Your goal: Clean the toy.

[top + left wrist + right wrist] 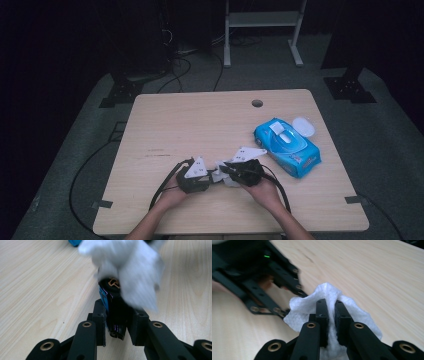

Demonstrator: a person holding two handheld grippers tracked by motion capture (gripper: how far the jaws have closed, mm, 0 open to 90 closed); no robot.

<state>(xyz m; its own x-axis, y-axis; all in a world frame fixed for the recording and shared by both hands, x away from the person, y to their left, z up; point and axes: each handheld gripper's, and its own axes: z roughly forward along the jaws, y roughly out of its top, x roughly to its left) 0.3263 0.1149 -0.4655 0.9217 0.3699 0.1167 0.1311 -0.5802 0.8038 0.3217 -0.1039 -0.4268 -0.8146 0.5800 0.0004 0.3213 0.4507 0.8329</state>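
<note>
While the left gripper (200,176) clamps a small dark cylindrical object with a blue label and a brass-coloured end (112,296), its jaws pressed together on the body, the right gripper (235,170) holds a crumpled white wet wipe (325,296), pinched tight between its jaws, against that object's upper end. The step in hand looks like wiping the object clean: both meet just above the pale wooden table (200,125) near its front edge, at about six o'clock from the table's middle. The next move probably calls for rubbing the wipe round the top and down the label while the left claw keeps the object steady, perhaps turning it to reach the hidden side. At three o'clock from the grippers lies a blue soft pack of wet wipes (287,146), its round white lid (303,126) flipped open at one o'clock, well apart from the work. A round cable hole (257,103) sits at twelve o'clock near the far edge. Nothing stands in the way; only the left jaws cover part of the object's sides.
</note>
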